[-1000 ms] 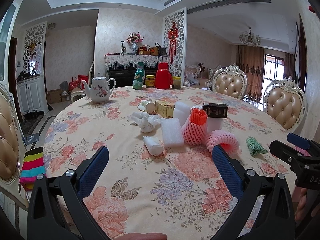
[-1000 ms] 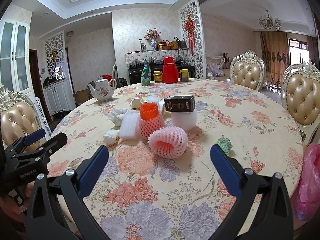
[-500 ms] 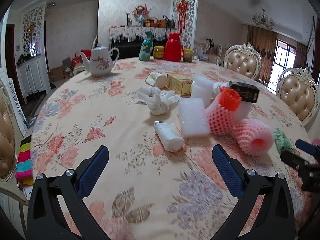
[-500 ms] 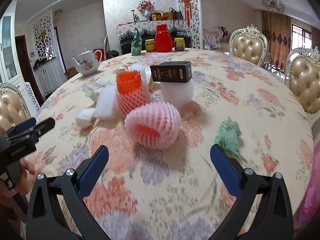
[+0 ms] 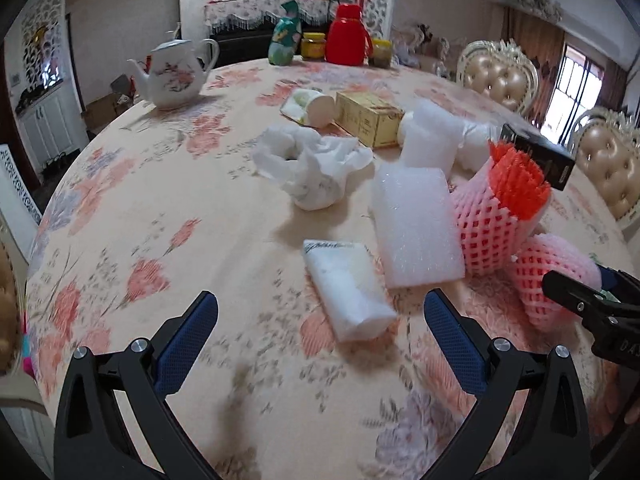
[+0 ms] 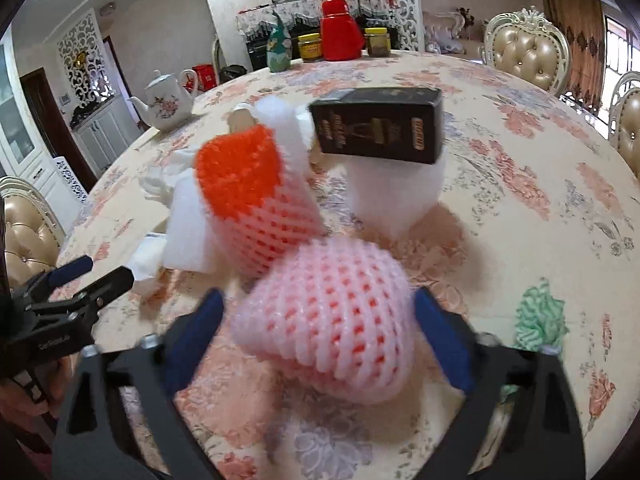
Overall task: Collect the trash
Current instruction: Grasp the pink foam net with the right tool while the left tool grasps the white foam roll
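A pale pink foam fruit net (image 6: 328, 320) lies on the flowered tablecloth, between the blue pads of my right gripper (image 6: 318, 300). Its jaws are closing around the net, and a small gap still shows at the left pad. My left gripper (image 5: 320, 300) is open over the cloth, with a white tissue packet (image 5: 348, 288) lying just ahead between its fingers, untouched. Beyond the packet are a white foam sheet (image 5: 416, 224), an orange-topped pink net (image 5: 500, 216) and crumpled white paper (image 5: 316, 168). A green crumpled scrap (image 6: 540, 316) lies right of the pink net.
A black box (image 6: 380, 124) rests on white foam behind the nets. A yellow box (image 5: 368, 120) and a tipped paper cup (image 5: 312, 106) lie farther back. A teapot (image 5: 172, 76), a red flask (image 5: 346, 36) and jars stand at the far edge. Padded chairs (image 6: 528, 52) ring the table.
Both grippers have moved forward and tilted down toward the trash pile. The right jaws have narrowed around the pale pink net. The left jaws stay wide apart.
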